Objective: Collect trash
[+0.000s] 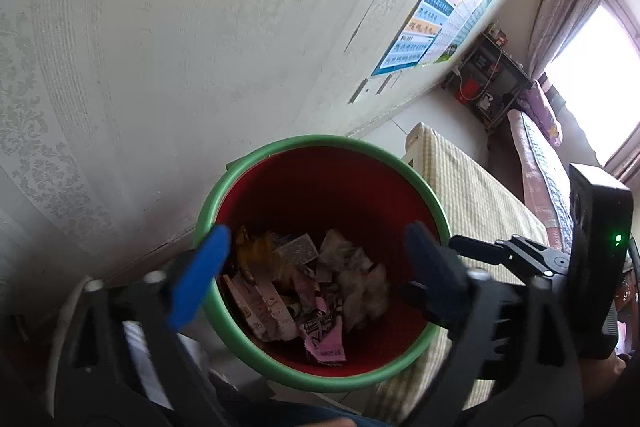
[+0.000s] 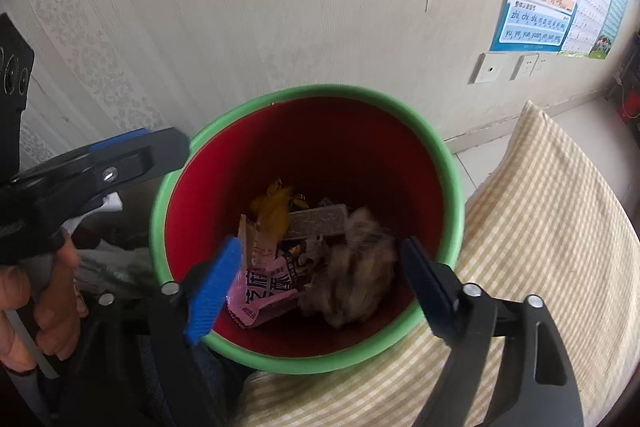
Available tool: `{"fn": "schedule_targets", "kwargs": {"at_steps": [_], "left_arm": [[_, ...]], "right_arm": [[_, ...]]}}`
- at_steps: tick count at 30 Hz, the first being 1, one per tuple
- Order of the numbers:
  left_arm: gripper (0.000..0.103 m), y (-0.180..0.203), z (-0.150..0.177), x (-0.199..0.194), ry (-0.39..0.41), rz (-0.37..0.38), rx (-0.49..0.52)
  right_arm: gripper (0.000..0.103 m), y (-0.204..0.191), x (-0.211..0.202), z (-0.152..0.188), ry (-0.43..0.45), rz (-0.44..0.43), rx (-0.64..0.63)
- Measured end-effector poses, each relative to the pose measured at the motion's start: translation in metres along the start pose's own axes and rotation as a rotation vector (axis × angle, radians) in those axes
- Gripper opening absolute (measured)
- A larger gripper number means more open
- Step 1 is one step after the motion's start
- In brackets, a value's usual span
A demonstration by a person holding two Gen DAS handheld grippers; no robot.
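Below both spread fingers [image 2: 216, 291], trash [image 2: 280, 259] lies in bin [image 2: 304, 95].

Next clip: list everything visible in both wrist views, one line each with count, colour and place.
bin: one, red with green rim, against the wall
pink wrapper: one, pink, in the bin, near side
yellow wrapper: one, yellow, in the bin, far side
grey packet: one, grey, in the bin, middle
crumpled wad: one, brownish, blurred, in the bin, right
cushion: one, yellow-striped, right of the bin
poster: one, blue and orange, on the wall
wall sockets: two, white, below the poster
shelf: one, dark, far corner
left tool: open, empty, above the bin
right tool: open, empty, above the bin
hand: one, gripping the left tool's handle
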State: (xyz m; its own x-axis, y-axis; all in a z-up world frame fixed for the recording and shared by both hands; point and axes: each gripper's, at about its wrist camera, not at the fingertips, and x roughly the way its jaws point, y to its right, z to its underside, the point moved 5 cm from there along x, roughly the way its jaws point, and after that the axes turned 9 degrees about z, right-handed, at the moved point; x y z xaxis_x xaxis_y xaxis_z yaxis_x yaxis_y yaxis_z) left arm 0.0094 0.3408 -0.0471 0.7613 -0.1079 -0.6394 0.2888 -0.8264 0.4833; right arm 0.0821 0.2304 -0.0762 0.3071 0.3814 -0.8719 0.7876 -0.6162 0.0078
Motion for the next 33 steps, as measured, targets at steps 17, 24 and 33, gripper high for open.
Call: {"fn": "schedule_targets", "kwargs": {"at_steps": [17, 24, 33], "left_arm": [[0.097, 0.104, 0.021, -0.008, -0.002, 0.047, 0.134], [0.098, 0.178, 0.048, -0.001, -0.027, 0.103, 0.250], [0.097, 0.239, 0.097, 0.006, -0.071, 0.138, 0.365]], "right_arm": [[0.092, 0.108, -0.102, 0.062, 0.169, 0.176, 0.238], [0.096, 0.164, -0.162, 0.123, 0.245, 0.318, 0.346], [0.096, 0.208, -0.202, 0.199, 0.283, 0.427, 0.506]]}}
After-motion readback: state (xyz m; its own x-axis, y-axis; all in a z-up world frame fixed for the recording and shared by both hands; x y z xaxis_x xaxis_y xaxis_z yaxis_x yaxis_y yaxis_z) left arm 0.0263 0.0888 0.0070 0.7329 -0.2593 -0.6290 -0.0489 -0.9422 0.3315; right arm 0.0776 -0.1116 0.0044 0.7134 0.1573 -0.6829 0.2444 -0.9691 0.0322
